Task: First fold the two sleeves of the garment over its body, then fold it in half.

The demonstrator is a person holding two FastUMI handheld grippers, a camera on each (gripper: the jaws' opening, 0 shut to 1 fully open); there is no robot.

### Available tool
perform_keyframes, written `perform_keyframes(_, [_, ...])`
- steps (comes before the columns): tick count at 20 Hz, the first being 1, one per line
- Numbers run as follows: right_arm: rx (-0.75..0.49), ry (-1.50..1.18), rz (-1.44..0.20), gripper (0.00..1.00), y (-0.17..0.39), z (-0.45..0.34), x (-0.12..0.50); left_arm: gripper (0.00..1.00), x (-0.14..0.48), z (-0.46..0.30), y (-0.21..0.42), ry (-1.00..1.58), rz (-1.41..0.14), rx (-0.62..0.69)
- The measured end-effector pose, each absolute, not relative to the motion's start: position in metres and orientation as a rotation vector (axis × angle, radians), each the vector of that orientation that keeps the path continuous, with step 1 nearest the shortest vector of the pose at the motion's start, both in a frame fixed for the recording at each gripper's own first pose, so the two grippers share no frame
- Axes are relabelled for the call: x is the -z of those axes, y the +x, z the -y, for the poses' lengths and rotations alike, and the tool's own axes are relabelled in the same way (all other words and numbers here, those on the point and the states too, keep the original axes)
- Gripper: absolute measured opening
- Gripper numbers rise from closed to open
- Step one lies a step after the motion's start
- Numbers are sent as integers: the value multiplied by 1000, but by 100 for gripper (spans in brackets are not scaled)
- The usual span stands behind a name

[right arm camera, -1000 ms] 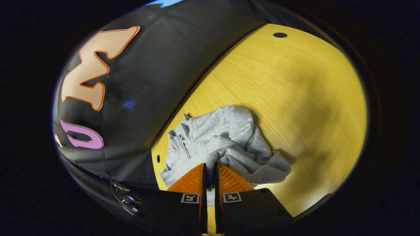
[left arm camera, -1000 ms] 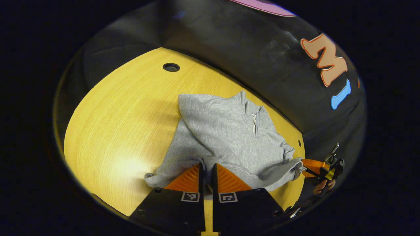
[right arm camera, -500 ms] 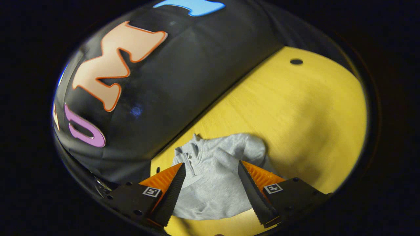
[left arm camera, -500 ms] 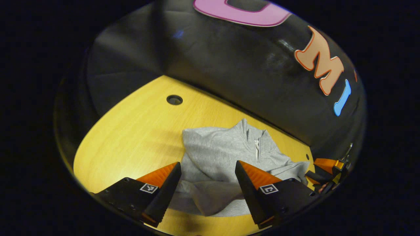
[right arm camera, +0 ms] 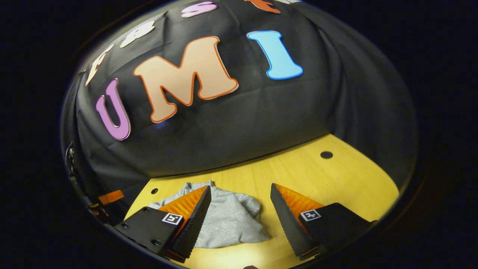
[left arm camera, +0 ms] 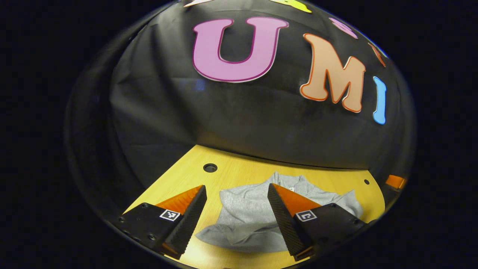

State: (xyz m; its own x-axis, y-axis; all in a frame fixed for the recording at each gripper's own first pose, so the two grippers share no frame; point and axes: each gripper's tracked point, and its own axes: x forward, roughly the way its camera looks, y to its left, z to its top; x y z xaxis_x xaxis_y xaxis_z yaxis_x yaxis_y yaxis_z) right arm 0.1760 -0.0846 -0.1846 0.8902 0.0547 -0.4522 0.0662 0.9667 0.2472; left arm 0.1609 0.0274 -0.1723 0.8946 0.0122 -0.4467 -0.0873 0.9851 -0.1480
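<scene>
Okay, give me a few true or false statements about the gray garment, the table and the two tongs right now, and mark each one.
1. Both tongs are open. True: left tongs and right tongs stand spread apart.
2. The right tongs clamp a sleeve. False: they hold nothing.
3. The gray garment lies on the yellow wooden table. True.
4. The garment hangs off the table's front edge. False: it lies on the tabletop, near the black cloth wall.
5. The table has round holes. True.

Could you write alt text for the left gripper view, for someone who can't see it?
A folded grey garment lies on a yellow wooden table beneath the left gripper, whose jaws stand wide open, holding nothing. Black cloth hangs behind.
</scene>
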Motion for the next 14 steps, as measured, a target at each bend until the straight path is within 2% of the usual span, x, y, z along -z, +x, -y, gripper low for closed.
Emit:
perform_keyframes(2, [-19, 197, -416, 98, 165, 89, 167, 95, 155, -22, 138, -115, -416, -71])
perform_keyframes(3, [-31, 178, -388, 94, 159, 89, 158, 95, 145, -20, 127, -90, -392, -82])
perform_keyframes(5, [-43, 148, -347, 94, 146, 88, 144, 95, 129, -14, 108, -37, -352, -89])
perform_keyframes(6, [-42, 136, -328, 98, 138, 88, 137, 95, 121, -14, 99, -9, -334, -90])
perform_keyframes(11, [-51, 103, -258, 98, 103, 69, 113, 97, 94, -16, 58, 35, -281, -73])
perform_keyframes(14, [-16, 77, -183, 98, 85, 66, 93, 96, 88, -23, 49, 46, -262, -62])
